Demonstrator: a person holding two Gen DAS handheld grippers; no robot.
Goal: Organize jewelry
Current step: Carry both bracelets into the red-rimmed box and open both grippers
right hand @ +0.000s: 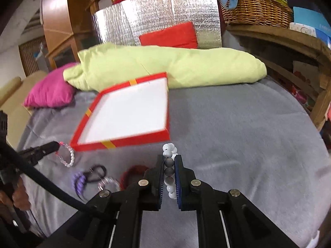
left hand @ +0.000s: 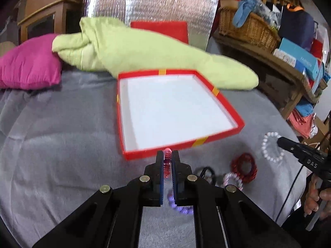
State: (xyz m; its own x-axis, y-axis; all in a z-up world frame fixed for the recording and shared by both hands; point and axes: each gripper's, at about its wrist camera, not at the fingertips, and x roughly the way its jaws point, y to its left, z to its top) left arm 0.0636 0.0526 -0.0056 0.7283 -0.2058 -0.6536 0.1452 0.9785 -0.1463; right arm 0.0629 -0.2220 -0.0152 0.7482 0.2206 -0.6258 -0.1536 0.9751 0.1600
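A shallow red box (left hand: 227, 109) with a white inside lies open on the grey blanket; it also shows in the right wrist view (right hand: 124, 141). My left gripper (left hand: 167, 161) is shut on a pink clear-bead bracelet (left hand: 167, 163) just before the box's near rim; the bracelet also shows in the right wrist view (right hand: 67, 155). My right gripper (right hand: 169, 165) is shut on a white and grey bead bracelet (right hand: 170, 165) near the box's near right corner; the same bracelet shows in the left wrist view (left hand: 269, 147). A dark red bracelet (left hand: 245, 167), a purple one (left hand: 178, 205), a pale pink one (left hand: 232, 178) and a black one (left hand: 206, 171) lie on the blanket.
A pale green rolled blanket (left hand: 144, 49) and a magenta cushion (left hand: 29, 62) lie behind the box. A silver foil panel (left hand: 149, 6) and a red cushion (left hand: 161, 29) stand at the back. Wooden shelves with a wicker basket (left hand: 248, 26) are at the right.
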